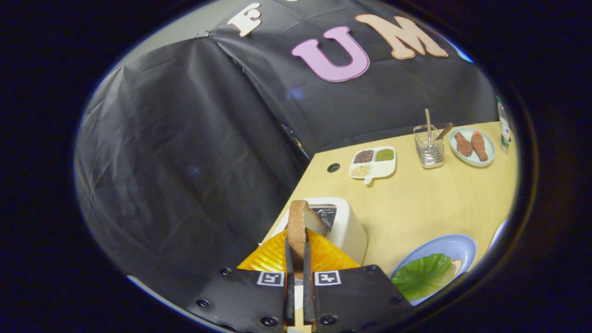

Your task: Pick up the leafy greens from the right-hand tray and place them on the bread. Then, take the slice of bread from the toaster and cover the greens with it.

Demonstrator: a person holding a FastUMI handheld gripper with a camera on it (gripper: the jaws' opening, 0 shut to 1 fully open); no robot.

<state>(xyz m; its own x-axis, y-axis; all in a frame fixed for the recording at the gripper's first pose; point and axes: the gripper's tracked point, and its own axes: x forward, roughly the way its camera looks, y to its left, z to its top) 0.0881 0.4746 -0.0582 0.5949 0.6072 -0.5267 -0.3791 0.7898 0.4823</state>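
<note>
My gripper [296, 243] is shut on a slice of bread [299, 226], which stands on edge between the two fingers, lifted above the cream toaster [344, 229]. The toaster's open slot [325, 214] shows just behind the slice. To the right of the fingers lies a blue plate [458, 247] carrying a green leaf [423, 275], with a sliver of bread [457, 265] peeking out under the leaf's far edge.
Farther off on the wooden table [416, 203] stand a white divided dish of grains [373, 162], a wire basket with wooden utensils [429, 148], a plate with two reddish pieces of meat [472, 145] and a bottle [503, 125]. A round hole [333, 167] marks the tabletop.
</note>
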